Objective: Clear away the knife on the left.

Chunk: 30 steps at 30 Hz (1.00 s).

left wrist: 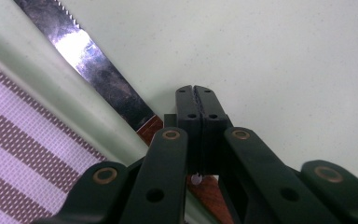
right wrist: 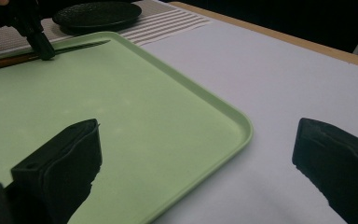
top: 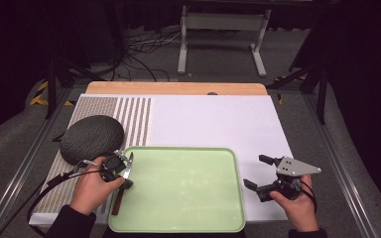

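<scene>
Both my forearms come in at the bottom edge of the high view, sleeves cut off by the frame.

My left gripper sits at the left rim of the pale green tray. In the left gripper view its jaws are pressed flat together, pads meeting with no gap, tips down over the tray floor. A knife lies along the tray's left edge: serrated steel blade, reddish-brown wooden handle. The handle runs beneath the jaw linkage. Whether the closed tips pinch the handle or merely rest just beside it, I cannot tell; the linkage hides the contact. In the right gripper view the far gripper tip stands on or against the knife near where blade meets handle.

My right gripper is off the tray's right side, over the white sheet. Jaws spread wide, holding nothing; from its own view one jaw hangs over the tray corner, the other over the sheet.

Dark round textured mat lies at far left on the brown-and-white striped cloth, near my left hand. Its material is hard to make out.

Wooden table edge shows beyond the sheet. Background is dark; cables and a metal stand on the floor. No legible writing or labels anywhere.
</scene>
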Available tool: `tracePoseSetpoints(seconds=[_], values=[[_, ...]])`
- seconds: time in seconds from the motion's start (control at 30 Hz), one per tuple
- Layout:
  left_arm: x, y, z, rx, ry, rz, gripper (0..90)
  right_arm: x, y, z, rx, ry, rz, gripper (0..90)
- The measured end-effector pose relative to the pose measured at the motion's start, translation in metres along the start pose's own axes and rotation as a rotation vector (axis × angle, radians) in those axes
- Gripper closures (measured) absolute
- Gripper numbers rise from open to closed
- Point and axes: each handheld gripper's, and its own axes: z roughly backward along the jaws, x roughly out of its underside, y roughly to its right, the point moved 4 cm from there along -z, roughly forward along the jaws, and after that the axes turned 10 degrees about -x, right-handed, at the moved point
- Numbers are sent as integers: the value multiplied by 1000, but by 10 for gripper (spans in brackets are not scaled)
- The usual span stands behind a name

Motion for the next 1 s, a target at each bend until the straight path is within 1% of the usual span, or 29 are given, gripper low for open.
tracePoseSetpoints(seconds=[0.1,0.4,0.43,0.5,0.53,0.57,0.6,0.63,0.67,0.7,0.73,0.77,0.8,0.83,0.87,0.9,0.97,1.0], values=[[1,0,1,-11,-12,2,900,0,0,0,-1,-1,0,21],[1,-1,2,-7,-25,-1,898,0,-1,-1,-3,-4,-1,21],[1,0,2,-7,-21,7,894,0,-1,0,-2,-3,-2,21],[0,-1,4,-8,-5,1,881,1,-1,0,-2,-1,-2,22],[0,0,6,-4,9,3,856,1,-1,0,-1,-1,-3,21],[0,0,6,-4,9,3,831,1,-1,1,0,-1,-5,21],[-1,0,8,-2,22,1,788,1,-1,1,2,0,-4,22],[-2,0,11,-9,57,-6,718,1,-1,1,3,-1,-4,21],[-3,0,13,-13,82,-4,627,1,-1,2,3,1,-5,22],[-4,0,14,-20,98,-10,525,1,-1,2,3,1,-4,22],[-4,0,15,-26,111,0,446,1,-1,2,2,2,-4,22],[-4,-1,16,-36,126,-3,375,1,-1,2,1,1,-5,21],[-4,-1,16,-36,126,-3,317,1,-1,2,2,2,-4,21],[-4,-1,18,-43,140,-5,261,1,-1,2,2,3,-4,22],[-4,-2,19,-47,152,-8,232,1,-1,2,2,3,-3,21],[-3,-2,22,-50,166,-14,232,1,-1,2,2,3,-3,21],[-3,-1,26,-44,198,-16,171,1,-1,2,4,3,-5,21],[-3,-1,27,-38,207,-18,152,1,-1,2,4,2,-5,21]])
